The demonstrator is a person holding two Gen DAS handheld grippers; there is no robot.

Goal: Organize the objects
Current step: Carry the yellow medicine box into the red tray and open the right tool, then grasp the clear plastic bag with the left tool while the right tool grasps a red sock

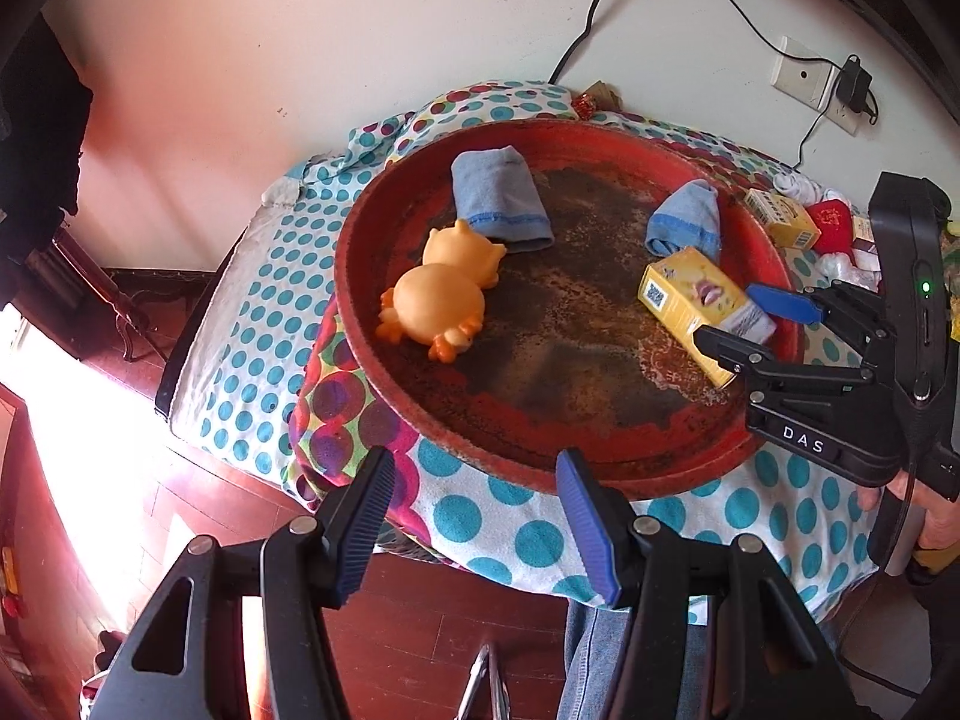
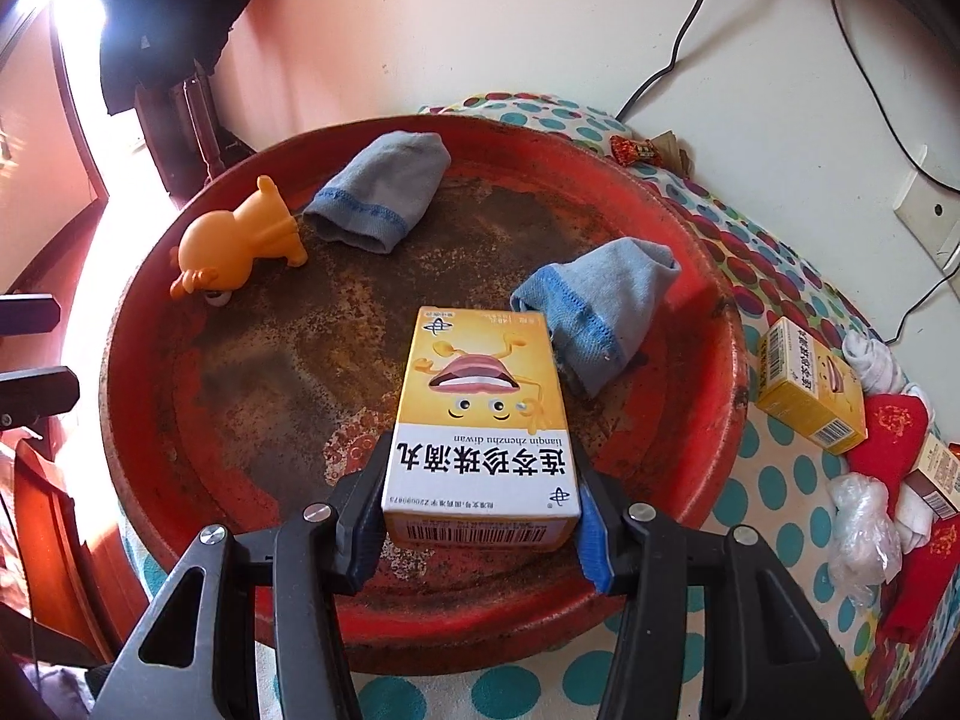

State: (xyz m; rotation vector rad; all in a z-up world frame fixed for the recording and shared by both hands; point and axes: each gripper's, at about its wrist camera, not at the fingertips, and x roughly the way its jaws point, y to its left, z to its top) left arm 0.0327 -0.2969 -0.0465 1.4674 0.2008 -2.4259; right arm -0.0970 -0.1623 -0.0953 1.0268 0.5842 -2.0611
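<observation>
A round red tray (image 1: 384,372) (image 2: 138,420) with a worn, rusty floor sits on a dotted cloth. In it lie an orange rubber toy (image 1: 444,294) (image 2: 234,246) and two blue-grey socks (image 1: 498,198) (image 1: 687,222) (image 2: 384,192) (image 2: 600,306). My right gripper (image 2: 480,510) (image 1: 744,318) is shut on a yellow medicine box (image 2: 480,420) (image 1: 690,294), holding it by its near end over the tray's right part. My left gripper (image 1: 474,516) is open and empty at the tray's near rim.
To the right of the tray lie a second yellow box (image 2: 810,384) (image 1: 780,216), a white sock (image 2: 870,360), red cloth items (image 2: 894,438), a crumpled plastic bag (image 2: 864,522) and another box (image 2: 936,474). The wall carries sockets (image 1: 804,75) and cables. Wooden floor lies below the table edge.
</observation>
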